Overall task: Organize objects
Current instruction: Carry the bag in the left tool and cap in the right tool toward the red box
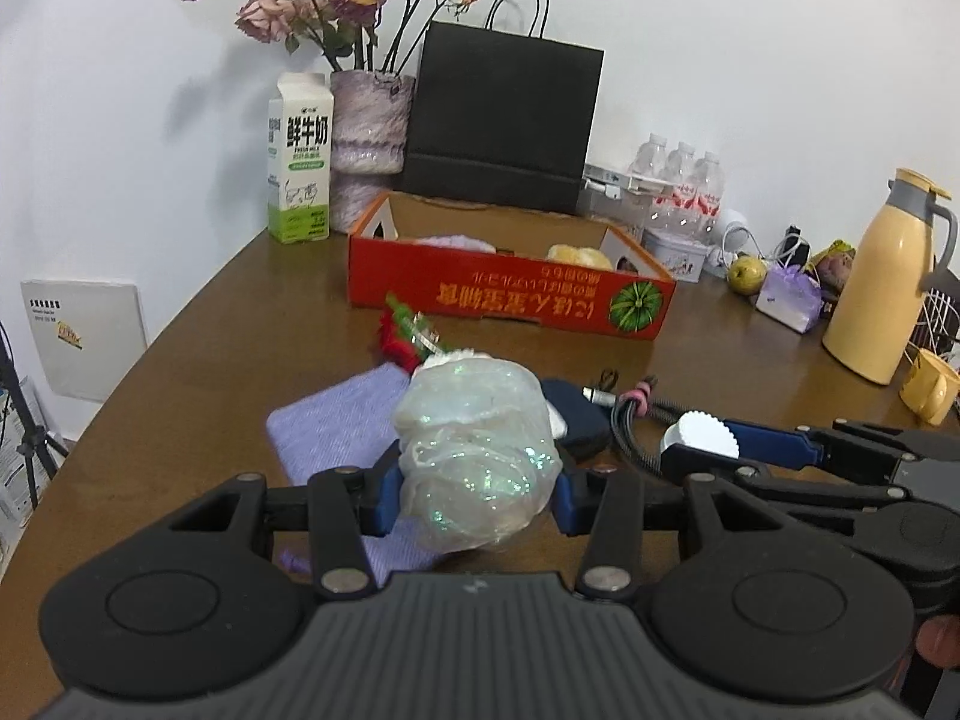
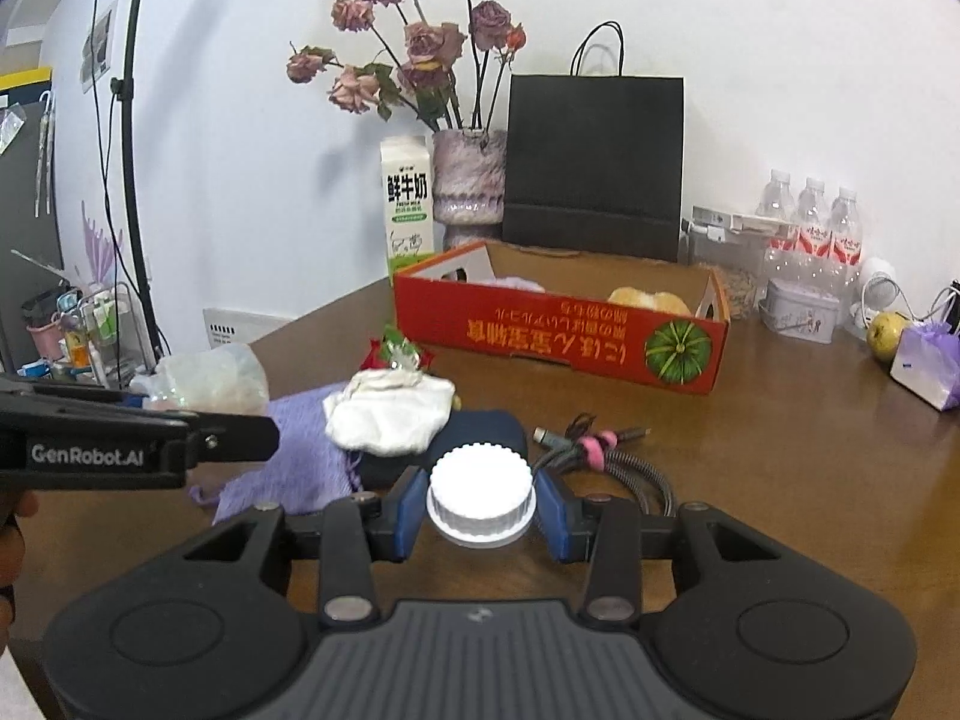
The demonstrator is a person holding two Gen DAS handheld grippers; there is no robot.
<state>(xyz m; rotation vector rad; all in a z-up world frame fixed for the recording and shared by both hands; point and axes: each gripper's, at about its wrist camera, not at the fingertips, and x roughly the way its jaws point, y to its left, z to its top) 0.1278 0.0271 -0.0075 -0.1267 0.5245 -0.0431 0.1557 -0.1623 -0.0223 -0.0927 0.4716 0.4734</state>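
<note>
Both grippers loaded, both held above the table [image 1: 180,360], short of the red box [image 1: 510,294].

L gripper [image 1: 477,495]: jaws closed on iridescent plastic bundle [image 1: 477,450], squeezed btwn blue pads. R gripper [image 2: 480,507]: jaws clamped on white ribbed cap [image 2: 480,495].

Key relation: the box lies straight ahead of both, beyond the loose items, long axis running across the view, open side up. Neither hand can be judged clearly nearer.

Counts: grippers 2; box 1, w/ approx. 2 items inside (pale purple, yellow); purple cloth [image 2: 300,450] 1; white cloth [image 2: 390,414] 1; cable bundle [image 2: 600,450] 1; red/green wrapped item [image 1: 408,336] 1.

Next (judged): both loads carried fwd, dropped into the box.
</note>
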